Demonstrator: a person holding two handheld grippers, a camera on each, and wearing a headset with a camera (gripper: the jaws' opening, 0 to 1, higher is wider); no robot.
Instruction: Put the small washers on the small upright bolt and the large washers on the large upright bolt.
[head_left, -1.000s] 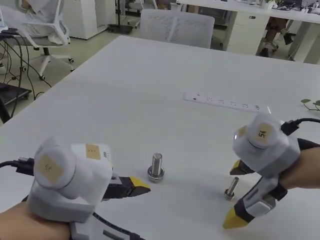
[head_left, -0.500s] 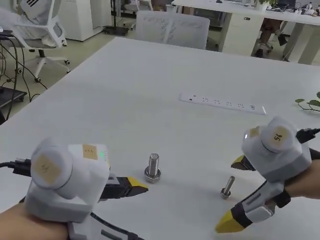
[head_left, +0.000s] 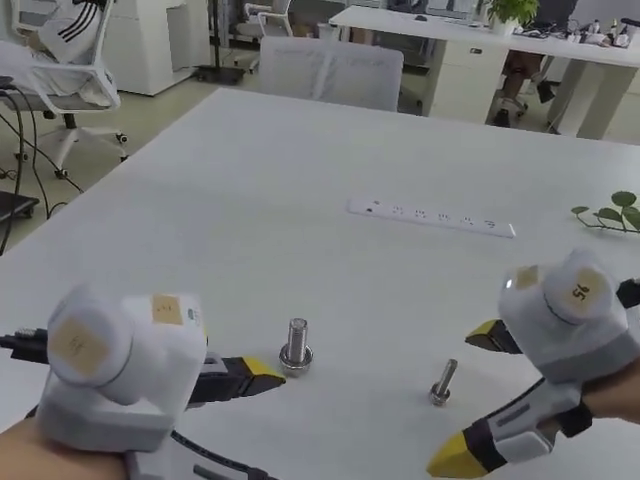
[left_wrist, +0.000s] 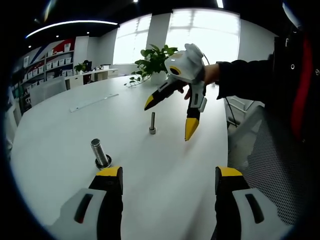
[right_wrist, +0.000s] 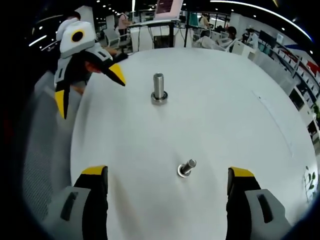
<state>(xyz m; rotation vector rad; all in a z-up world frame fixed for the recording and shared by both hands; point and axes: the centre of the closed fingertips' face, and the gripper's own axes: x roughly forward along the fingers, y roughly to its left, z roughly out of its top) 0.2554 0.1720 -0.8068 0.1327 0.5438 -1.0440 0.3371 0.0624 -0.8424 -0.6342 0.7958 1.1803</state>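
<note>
Left gripper (left_wrist: 169, 175) is hovering just left of the large bolt (head_left: 296, 345), jaws spread wide and carrying nothing. Large bolt is standing upright on the table (head_left: 300, 200), thread up, with a wider collar (head_left: 296, 358) at its foot. That could be washers already on it or just the bolt head, too small to tell. Small bolt (head_left: 441, 382) is standing right of the large bolt, well apart from it. Right gripper (head_left: 468, 397) is hanging further right of the large bolt, just past the small bolt, jaws also gaping and empty. Likely between placements. For the next washer, it should be coming down level, with its hole centred over the matching thread. It should be let go only once it is around the shank, with the spare claw kept off both bolts so neither is getting tipped.
</note>
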